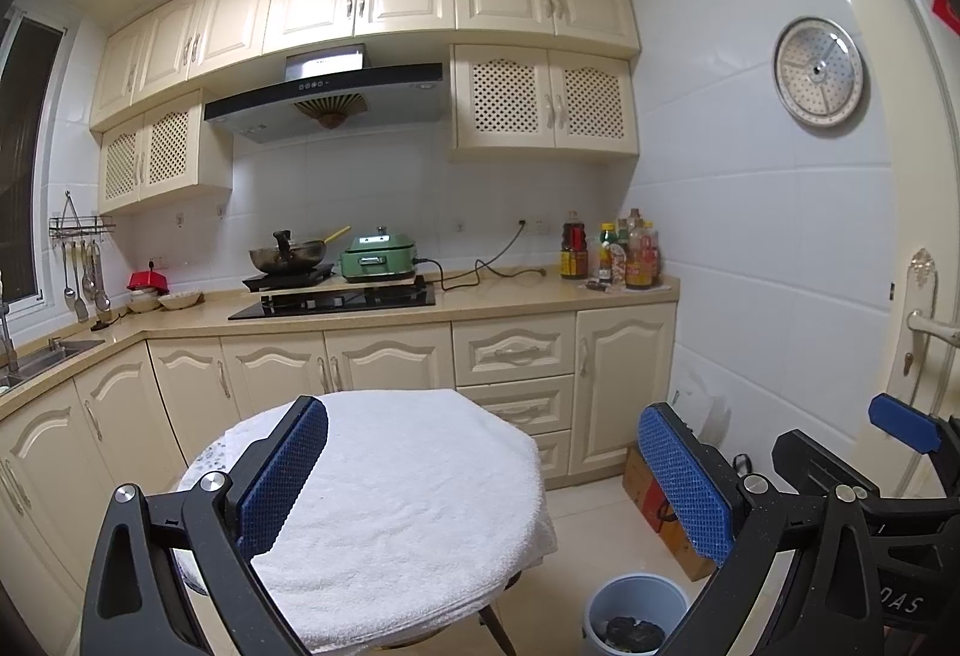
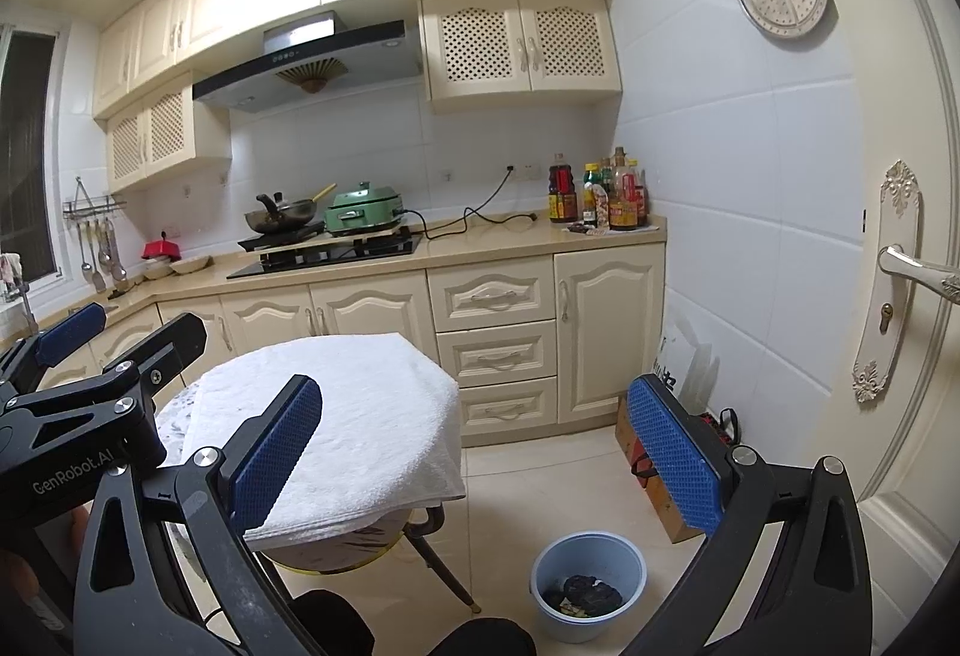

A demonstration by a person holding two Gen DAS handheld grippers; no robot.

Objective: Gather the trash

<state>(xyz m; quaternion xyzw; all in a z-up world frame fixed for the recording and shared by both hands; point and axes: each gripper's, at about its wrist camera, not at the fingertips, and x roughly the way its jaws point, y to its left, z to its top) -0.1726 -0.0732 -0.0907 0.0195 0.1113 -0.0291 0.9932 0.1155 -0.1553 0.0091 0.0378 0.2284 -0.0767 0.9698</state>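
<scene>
Trash (image 2: 585, 593) sits dark and crumpled at the bottom of the blue bin (image 2: 543, 566), which stands on the floor just off the right edge of the small table (image 2: 360, 398), whose top is covered by a white towel. Both tools hang above the near edge of that table: the left gripper (image 1: 486, 482) spread wide with nothing between its blue pads, the right gripper (image 2: 477, 461) likewise wide apart and holding nothing.
</scene>
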